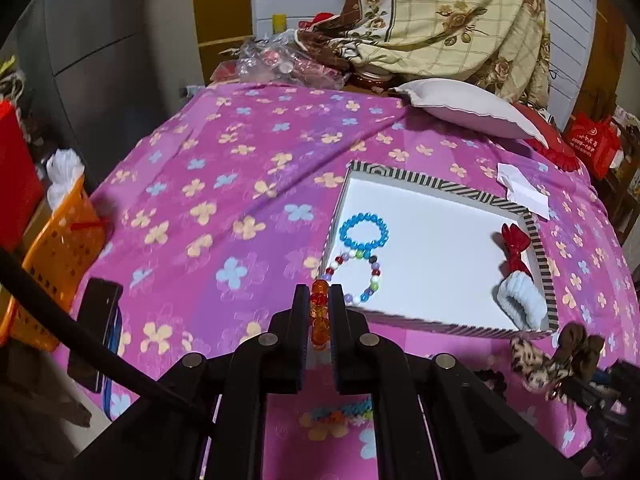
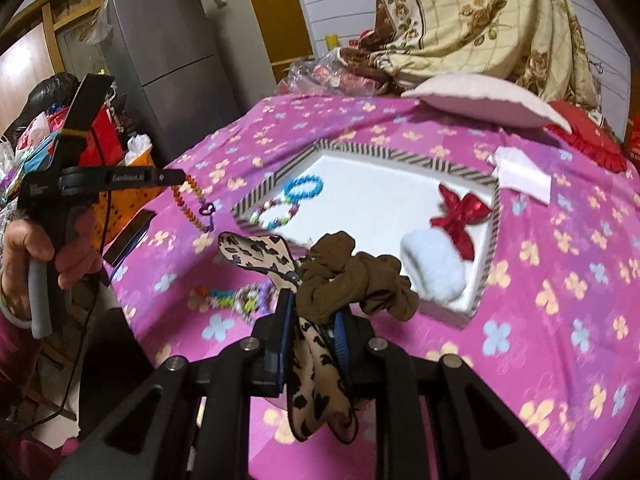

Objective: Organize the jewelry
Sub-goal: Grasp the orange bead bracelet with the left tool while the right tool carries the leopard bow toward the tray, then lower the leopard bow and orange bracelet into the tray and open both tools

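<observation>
Our left gripper [image 1: 319, 304] pinches an orange bead bracelet [image 1: 319, 314] just short of the striped tray [image 1: 538, 248], where two bracelets [image 1: 363, 232] lie. Our right gripper [image 2: 314, 312] clamps a brown scrunchie [image 2: 352, 276] and leopard bow [image 2: 264, 254] beside the tray.

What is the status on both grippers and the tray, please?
Left gripper shut on orange bracelet. Right gripper shut on scrunchie. Tray ahead, unobstructed.
</observation>
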Demonstrator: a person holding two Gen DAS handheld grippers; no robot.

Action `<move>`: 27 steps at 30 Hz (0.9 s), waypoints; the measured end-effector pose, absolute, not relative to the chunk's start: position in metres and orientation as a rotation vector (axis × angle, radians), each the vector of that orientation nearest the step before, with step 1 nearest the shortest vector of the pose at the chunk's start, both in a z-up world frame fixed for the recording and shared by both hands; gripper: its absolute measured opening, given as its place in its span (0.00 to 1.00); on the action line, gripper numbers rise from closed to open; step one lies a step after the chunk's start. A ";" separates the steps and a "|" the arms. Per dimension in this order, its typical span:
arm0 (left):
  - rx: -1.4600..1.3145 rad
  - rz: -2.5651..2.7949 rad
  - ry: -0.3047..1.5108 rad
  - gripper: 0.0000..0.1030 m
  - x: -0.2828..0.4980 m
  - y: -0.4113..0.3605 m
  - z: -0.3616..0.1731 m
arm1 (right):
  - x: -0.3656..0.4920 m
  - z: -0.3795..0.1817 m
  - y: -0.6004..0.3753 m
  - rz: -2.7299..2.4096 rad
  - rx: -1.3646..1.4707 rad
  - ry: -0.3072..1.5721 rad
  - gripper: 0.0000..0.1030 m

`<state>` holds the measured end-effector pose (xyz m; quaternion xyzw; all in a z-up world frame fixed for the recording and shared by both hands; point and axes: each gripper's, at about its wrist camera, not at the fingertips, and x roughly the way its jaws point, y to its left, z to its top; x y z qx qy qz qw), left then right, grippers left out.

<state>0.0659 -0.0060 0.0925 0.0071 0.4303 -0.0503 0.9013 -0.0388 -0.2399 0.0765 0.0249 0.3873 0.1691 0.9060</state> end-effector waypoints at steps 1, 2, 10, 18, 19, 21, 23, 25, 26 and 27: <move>0.018 -0.106 0.889 0.23 0.068 -0.008 0.094 | -0.035 0.080 -0.241 0.346 0.050 0.793 0.19; 0.022 -0.109 0.888 0.23 0.070 -0.011 0.095 | -0.030 0.083 -0.242 0.342 0.049 0.788 0.19; 0.039 -0.131 0.895 0.23 0.100 -0.036 0.106 | 0.009 0.097 -0.257 0.292 0.041 0.763 0.19; 0.035 -0.139 0.907 0.23 0.125 -0.055 0.108 | 0.041 0.090 -0.261 0.274 0.033 0.790 0.19; 0.037 -0.141 0.910 0.23 0.127 -0.057 0.108 | 0.043 0.088 -0.261 0.272 0.034 0.792 0.19; 0.046 -0.144 0.920 0.23 0.132 -0.063 0.105 | 0.051 0.085 -0.262 0.265 0.031 0.800 0.19; 0.053 -0.143 0.928 0.23 0.137 -0.068 0.102 | 0.058 0.082 -0.263 0.261 0.028 0.810 0.19; 0.060 -0.139 0.934 0.23 0.146 -0.074 0.098 | 0.066 0.078 -0.264 0.255 0.027 0.820 0.19; 0.063 -0.138 0.937 0.23 0.150 -0.077 0.097 | 0.071 0.076 -0.265 0.253 0.028 0.826 0.19; 0.064 -0.137 0.941 0.23 0.154 -0.079 0.095 | 0.076 0.074 -0.267 0.252 0.030 0.831 0.19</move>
